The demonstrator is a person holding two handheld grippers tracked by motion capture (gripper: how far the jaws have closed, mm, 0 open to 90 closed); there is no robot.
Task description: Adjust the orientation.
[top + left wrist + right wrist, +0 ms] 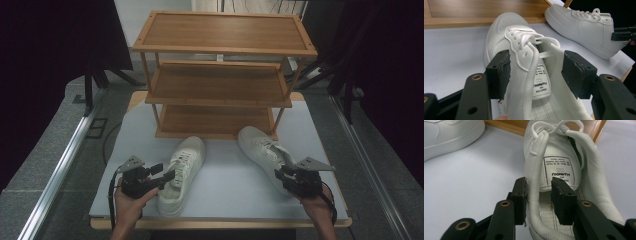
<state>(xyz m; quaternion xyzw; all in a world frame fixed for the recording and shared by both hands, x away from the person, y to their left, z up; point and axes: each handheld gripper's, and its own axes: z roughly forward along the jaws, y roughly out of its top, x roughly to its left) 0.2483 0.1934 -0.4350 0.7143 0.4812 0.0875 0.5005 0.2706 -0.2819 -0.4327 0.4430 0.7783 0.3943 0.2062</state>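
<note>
White sneakers, 2 of them, lie on the pale table (pixel 220 192) in front of a 3-tier wooden rack (pixel 220 75), toes pointing toward its bottom shelf. Left sneaker (pixel 182 172) sits left of centre, right sneaker (pixel 262 152) angled at the right, the 2 well apart. Left gripper (pixel 162 177), held in the person's left hand (pixel 127 200), is wide open at the heel end of the left sneaker; in the left gripper view its jaws straddle the collar and tongue, 1 pad outside the side wall, the other over the opening, not clamped. Right gripper (pixel 285 175) is at the right sneaker's heel; in the right gripper view its jaws are narrow, 1 pad outside and 1 inside the collar wall, pinching it or very nearly.
</note>
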